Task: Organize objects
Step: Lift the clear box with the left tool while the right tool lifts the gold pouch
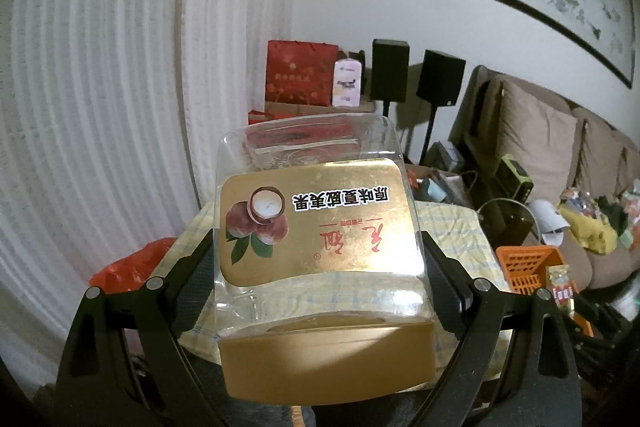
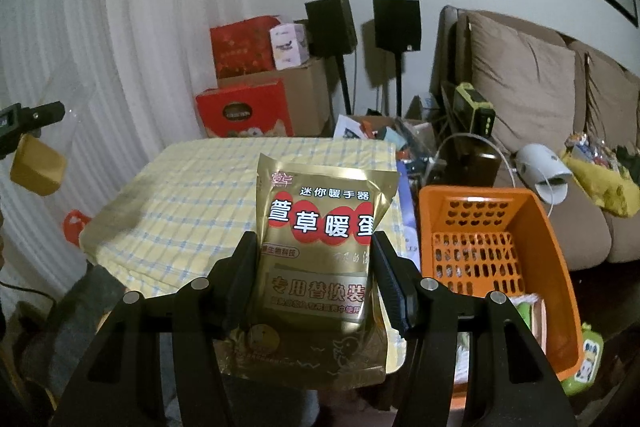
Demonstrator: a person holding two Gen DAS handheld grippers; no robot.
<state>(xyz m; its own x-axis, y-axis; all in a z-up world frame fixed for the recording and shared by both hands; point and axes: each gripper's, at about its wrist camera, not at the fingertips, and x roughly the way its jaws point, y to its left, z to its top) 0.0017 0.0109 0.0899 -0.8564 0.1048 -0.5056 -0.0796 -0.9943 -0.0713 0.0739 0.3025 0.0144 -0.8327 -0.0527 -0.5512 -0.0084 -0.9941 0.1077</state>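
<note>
Checked cloth table top (image 2: pixel 192 195) bare across middle and left, open approach; orange basket (image 2: pixel 540 227) just beside right edge, mouth open upward; red boxes (image 2: pixel 244 111), speaker stands (image 2: pixel 344 87) crowd far side

Each tool, the left tool (image 1: pixel 318 259) and the right tool (image 2: pixel 314 275), is matte black, with ribbed inner finger pads (image 2: pixel 390 283), cut-out linkage arms and round silver pivot screws (image 1: pixel 481 283).

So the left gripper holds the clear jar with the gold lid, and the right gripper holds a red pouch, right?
Not quite: the pouch in the right gripper is gold with red circles, as the right wrist view shows. The left gripper does hold the clear jar with the gold lid.
</note>
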